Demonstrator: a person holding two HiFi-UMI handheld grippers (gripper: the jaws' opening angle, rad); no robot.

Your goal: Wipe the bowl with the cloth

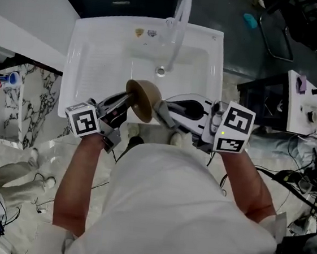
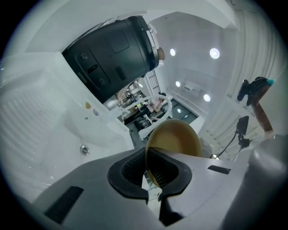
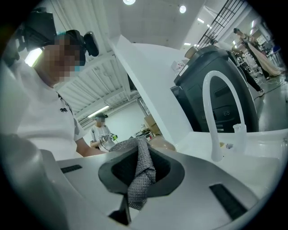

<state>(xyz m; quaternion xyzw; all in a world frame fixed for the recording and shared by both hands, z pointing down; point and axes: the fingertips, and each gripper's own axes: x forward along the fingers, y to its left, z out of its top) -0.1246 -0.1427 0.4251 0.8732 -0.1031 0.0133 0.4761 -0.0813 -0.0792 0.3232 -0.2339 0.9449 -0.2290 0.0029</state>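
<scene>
A tan bowl (image 1: pixel 143 98) is held on edge over the front rim of the white sink (image 1: pixel 98 60). My left gripper (image 1: pixel 129 98) is shut on its rim; in the left gripper view the rim (image 2: pixel 148 166) runs between the black pads and the bowl's hollow (image 2: pixel 177 139) faces the camera. My right gripper (image 1: pixel 161 111) is just right of the bowl, shut on a grey woven cloth (image 3: pixel 140 173) that hangs bunched from between its pads. Part of the bowl (image 3: pixel 163 143) shows just beyond the cloth.
A curved white faucet (image 1: pixel 178 29) rises at the back of the sink, with the drain (image 1: pixel 161 70) below it. A marble-patterned counter (image 1: pixel 13 107) stands to the left. A dark cabinet (image 2: pixel 112 54) lies behind the sink. Cables and equipment clutter the floor at right.
</scene>
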